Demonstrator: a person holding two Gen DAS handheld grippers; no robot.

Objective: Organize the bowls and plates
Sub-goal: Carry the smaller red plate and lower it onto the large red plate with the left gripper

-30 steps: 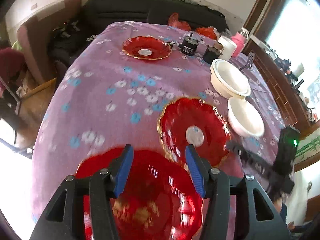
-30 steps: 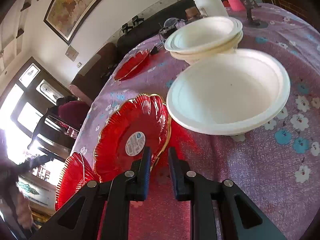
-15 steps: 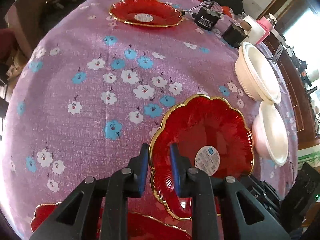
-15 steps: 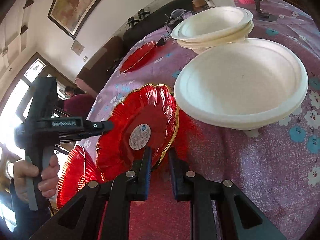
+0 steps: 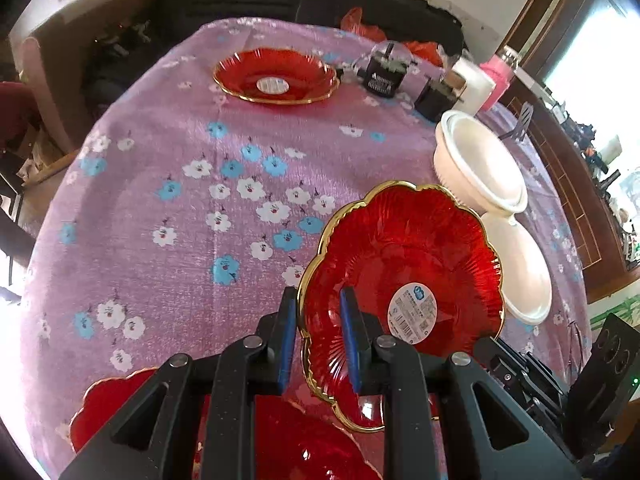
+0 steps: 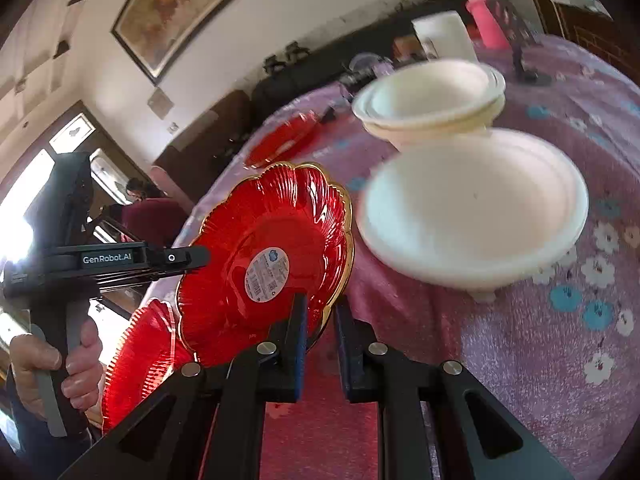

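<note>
Evidently, a red plate (image 5: 400, 280) with a gilt scalloped rim was held off the counter (image 5: 160, 208), tilted, by both tools at once. The left tool (image 5: 319, 336) was seen closed on the plate's left rim, one blue pad outside the rim and one inside it. The right tool (image 6: 320, 320) was seen clamped on the opposite rim, its jaws nearly together with the edge between them. A second red plate (image 5: 304, 448) lay on the counter just below the held one, and a third (image 5: 276, 76) lay well apart at the far side. Two nested white bowls (image 5: 480, 164) and a single white bowl (image 5: 516, 264) stood close to the held plate on its right.

The plate was judged to be rigid, glossy and probably brittle, whether glass or hard plastic could not be told. Its ribbed surface was thought to be slippery against the pads, so a hold at the thin rim was judged workable only with both pads fully engaged. A grip on the rim between two scallops was judged the safest. It was judged light enough for one tool, though a tilt might let it swing or slip.
</note>
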